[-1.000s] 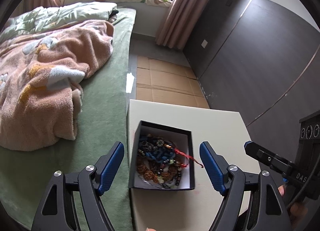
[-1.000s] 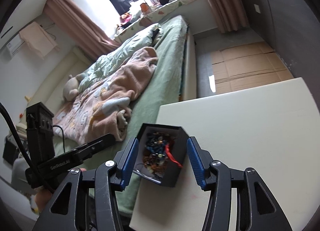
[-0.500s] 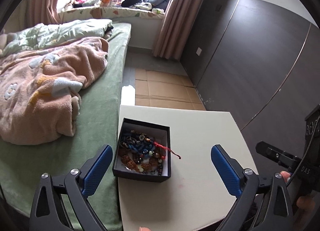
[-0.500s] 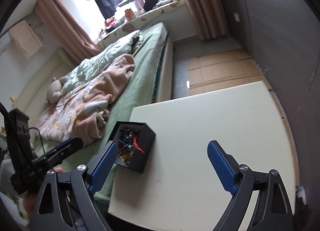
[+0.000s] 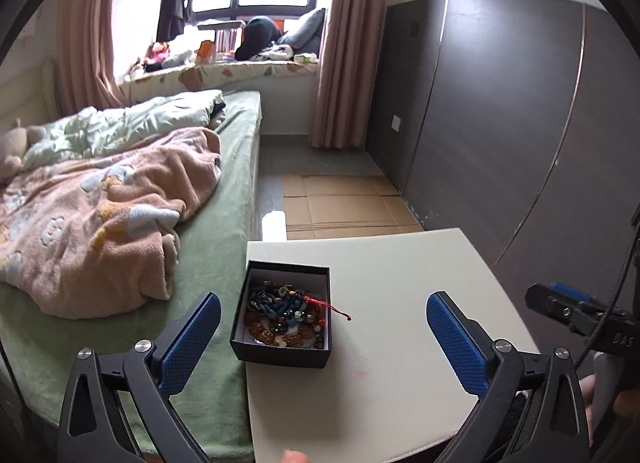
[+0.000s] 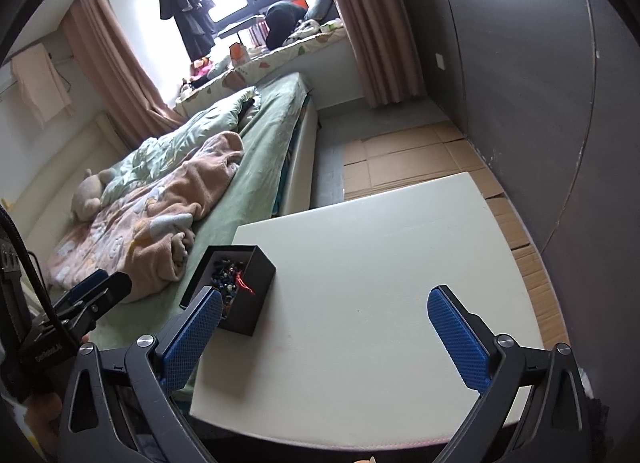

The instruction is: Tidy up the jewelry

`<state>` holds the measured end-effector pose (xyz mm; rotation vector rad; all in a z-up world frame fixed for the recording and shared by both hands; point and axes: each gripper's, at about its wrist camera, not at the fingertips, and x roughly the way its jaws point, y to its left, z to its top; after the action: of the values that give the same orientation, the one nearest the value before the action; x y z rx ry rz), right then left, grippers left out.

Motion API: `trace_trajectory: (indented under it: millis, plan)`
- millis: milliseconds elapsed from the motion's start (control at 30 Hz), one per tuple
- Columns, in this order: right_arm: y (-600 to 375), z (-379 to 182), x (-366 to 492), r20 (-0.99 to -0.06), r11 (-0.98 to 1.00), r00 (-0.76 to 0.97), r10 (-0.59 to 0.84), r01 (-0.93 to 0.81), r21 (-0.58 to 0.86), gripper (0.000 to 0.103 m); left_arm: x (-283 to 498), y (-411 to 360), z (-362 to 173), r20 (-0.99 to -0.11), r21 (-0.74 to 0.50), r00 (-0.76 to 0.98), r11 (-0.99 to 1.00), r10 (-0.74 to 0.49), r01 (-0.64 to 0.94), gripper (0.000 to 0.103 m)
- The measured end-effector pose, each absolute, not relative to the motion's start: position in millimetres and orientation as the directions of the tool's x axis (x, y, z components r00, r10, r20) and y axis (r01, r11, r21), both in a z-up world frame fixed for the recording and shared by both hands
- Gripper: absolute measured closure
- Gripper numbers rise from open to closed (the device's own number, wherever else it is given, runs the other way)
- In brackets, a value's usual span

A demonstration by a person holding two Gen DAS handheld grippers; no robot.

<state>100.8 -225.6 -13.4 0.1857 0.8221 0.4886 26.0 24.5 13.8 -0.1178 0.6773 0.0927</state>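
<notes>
a small black box (image 5: pixel 282 317) full of tangled jewelry (image 5: pixel 286 313) is seen at the lower centre of the left view, set at the left edge of the white table (image 5: pixel 400 303), just beside the green bed (image 5: pixel 216 247). a red cord (image 5: pixel 334 307) is draped over the box's right wall onto the table. the left gripper (image 5: pixel 322 337) and the right gripper (image 6: pixel 324 333) are both being opened, with fingers (image 5: pixel 192 339) spread wide and nothing held; the box is not touched. a risk is judged: with the box so near the edge, it could be nudged off onto the bed, and the tangled strands could be dragged out together if one is pulled.
</notes>
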Motion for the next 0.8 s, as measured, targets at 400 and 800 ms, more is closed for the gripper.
trace_trajectory:
  millis: [400,800]
  plan:
    - [-246.1,-5.0,76.8,-0.622,0.898,0.649,0.438,-0.351,0.266,0.0,22.2,3.9,0.8,-0.613,-0.05,0.789,0.994,0.049,-0.101,0.0]
    - [-248.4,-7.9,74.3,-0.62,0.899,0.653,0.434,-0.363,0.247,0.0,10.9,2.7,11.7,-0.56,-0.045,0.826,0.993,0.064,-0.108,0.0]
